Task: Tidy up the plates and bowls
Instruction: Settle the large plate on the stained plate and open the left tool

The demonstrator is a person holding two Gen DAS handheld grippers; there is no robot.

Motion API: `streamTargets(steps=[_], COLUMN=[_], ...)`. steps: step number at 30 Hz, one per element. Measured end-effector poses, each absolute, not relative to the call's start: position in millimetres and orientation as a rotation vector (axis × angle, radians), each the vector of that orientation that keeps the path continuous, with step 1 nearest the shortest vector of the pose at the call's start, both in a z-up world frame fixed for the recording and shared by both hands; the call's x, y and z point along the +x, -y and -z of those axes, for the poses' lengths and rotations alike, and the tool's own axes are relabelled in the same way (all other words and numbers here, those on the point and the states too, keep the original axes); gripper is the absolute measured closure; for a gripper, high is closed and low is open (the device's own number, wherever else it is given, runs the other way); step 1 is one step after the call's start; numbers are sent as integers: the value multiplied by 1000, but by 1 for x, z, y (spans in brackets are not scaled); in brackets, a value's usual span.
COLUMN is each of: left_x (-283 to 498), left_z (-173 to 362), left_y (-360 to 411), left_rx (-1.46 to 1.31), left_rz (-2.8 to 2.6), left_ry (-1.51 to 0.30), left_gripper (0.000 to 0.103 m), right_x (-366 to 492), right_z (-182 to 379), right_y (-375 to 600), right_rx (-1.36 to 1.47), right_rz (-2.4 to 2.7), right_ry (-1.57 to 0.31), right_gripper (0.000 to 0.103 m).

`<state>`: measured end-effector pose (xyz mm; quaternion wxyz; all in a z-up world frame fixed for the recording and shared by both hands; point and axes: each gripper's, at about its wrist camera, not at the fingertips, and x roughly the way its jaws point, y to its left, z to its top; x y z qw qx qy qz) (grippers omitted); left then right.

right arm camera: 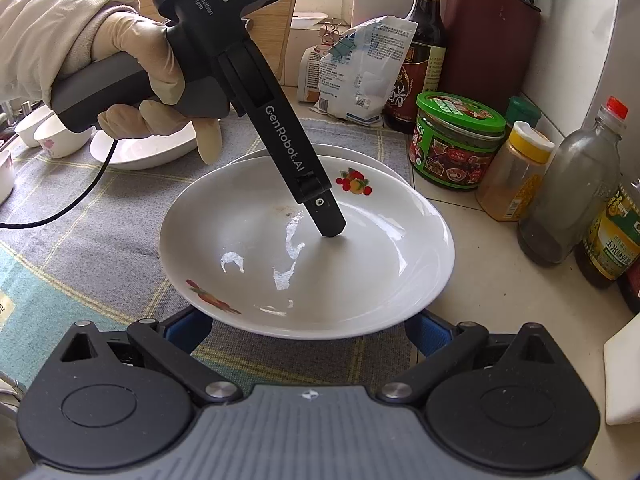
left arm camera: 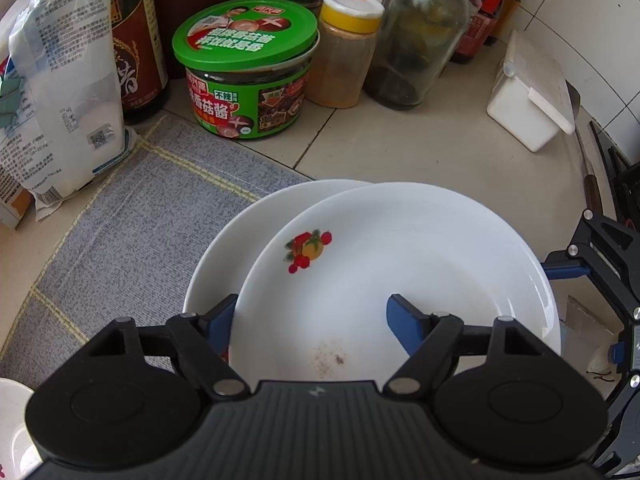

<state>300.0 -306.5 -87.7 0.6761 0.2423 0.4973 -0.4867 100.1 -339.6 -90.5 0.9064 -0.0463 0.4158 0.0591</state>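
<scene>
On the grey mat [left arm camera: 132, 216], at its edge next to the tiled counter [left arm camera: 400, 152], two white plates stacked crooked: top plate [left arm camera: 400, 240] with fruit prints, shifted to the right over lower plate [left arm camera: 240, 232]. Some crumbs inside the top plate, near its close rim.

Left gripper [left arm camera: 314, 304], held by a gloved left hand [right arm camera: 136, 60], pointing steeply down at the top plate. Jaws released, standing apart across the rim. One finger [left arm camera: 404, 328] over the inside of the plate, with the tip down at the inner surface in the right view. Other finger [left arm camera: 220, 320] outside the rim, partly hidden behind it. No clamping on the rim.

Right gripper [right arm camera: 308, 320] at the opposite side of the same plate. Jaws spread wide, not clenched. Both blue fingers [right arm camera: 428, 332] going under the rim, tips hidden there. Not possible to tell if touching the underside.

Behind the plates, green jar [left arm camera: 248, 80] and bottles [left arm camera: 420, 32], apart from them. Farther on the mat, in the right view, one more dish [right arm camera: 140, 152] and small bowls [right arm camera: 60, 136].
</scene>
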Motion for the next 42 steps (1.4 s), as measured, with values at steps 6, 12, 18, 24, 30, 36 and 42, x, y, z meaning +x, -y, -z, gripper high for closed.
streamTargets(steps=[6, 12, 18, 24, 30, 36, 42], left_x=[296, 296, 295, 296, 293, 292, 293], left_z=[88, 89, 88, 87, 84, 82, 80], left_y=[311, 311, 310, 308, 303, 298, 295], left_rx=[592, 614, 627, 620, 630, 628, 615], left_rz=[1095, 1088, 1085, 1087, 1086, 1077, 1073], left_ry=[-1100, -1089, -1075, -1071, -1056, -1053, -1055], left_gripper=[23, 23, 23, 23, 23, 23, 23], right_x=[100, 99, 99, 99, 100, 101, 101], right_z=[89, 89, 89, 89, 89, 89, 90], right_y=[339, 339, 339, 340, 338, 336, 336], right_rx=[-110, -114, -121, -129, -139, -150, -148], right_rz=[-122, -123, -124, -124, -120, -117, -111], right_ry=[-857, -853, -851, -852, -856, -858, -861], right_gripper=[0, 0, 0, 0, 0, 0, 0])
